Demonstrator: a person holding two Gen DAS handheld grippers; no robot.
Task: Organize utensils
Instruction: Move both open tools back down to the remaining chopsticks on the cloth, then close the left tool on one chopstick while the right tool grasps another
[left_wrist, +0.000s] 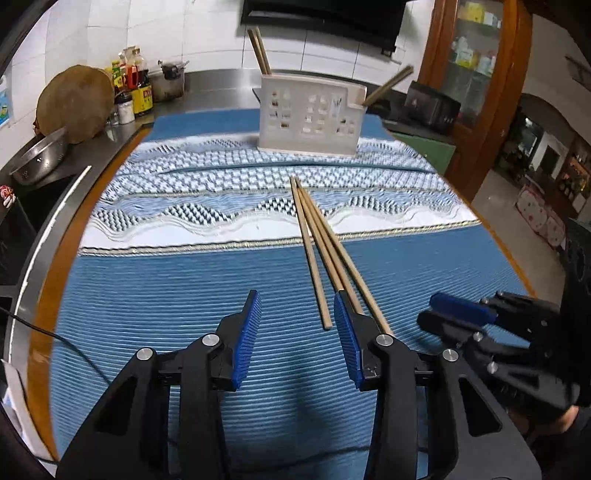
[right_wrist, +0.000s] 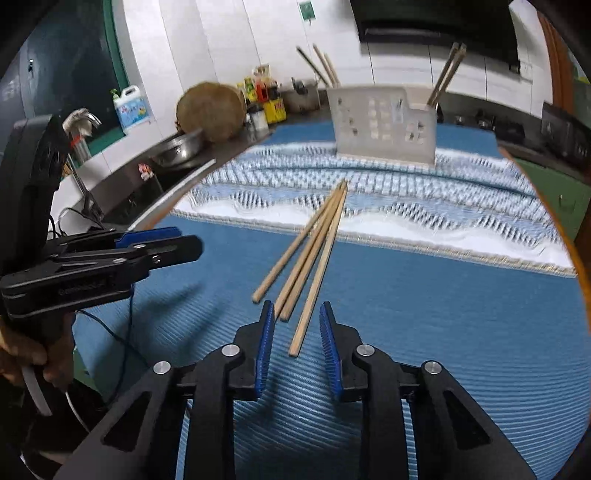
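Several wooden chopsticks (left_wrist: 317, 240) lie fanned on the blue striped mat (left_wrist: 147, 295), tips together toward the far side. A white perforated utensil holder (left_wrist: 308, 118) stands upright at the far end with chopsticks sticking out of it. My left gripper (left_wrist: 297, 306) is open, the near end of the leftmost chopstick between its fingers. My right gripper (right_wrist: 297, 314) is open, the near end of the rightmost chopstick (right_wrist: 317, 273) between its fingers. The holder shows in the right wrist view (right_wrist: 384, 125). Each gripper appears in the other's view: the right one (left_wrist: 458, 314), the left one (right_wrist: 162, 243).
A round wooden board (left_wrist: 75, 103), sauce bottles (left_wrist: 136, 88) and a metal colander (left_wrist: 40, 155) sit on the steel counter at the left. The table's wooden edge (left_wrist: 40, 317) runs along the mat's left side. A cable (left_wrist: 55, 336) trails there.
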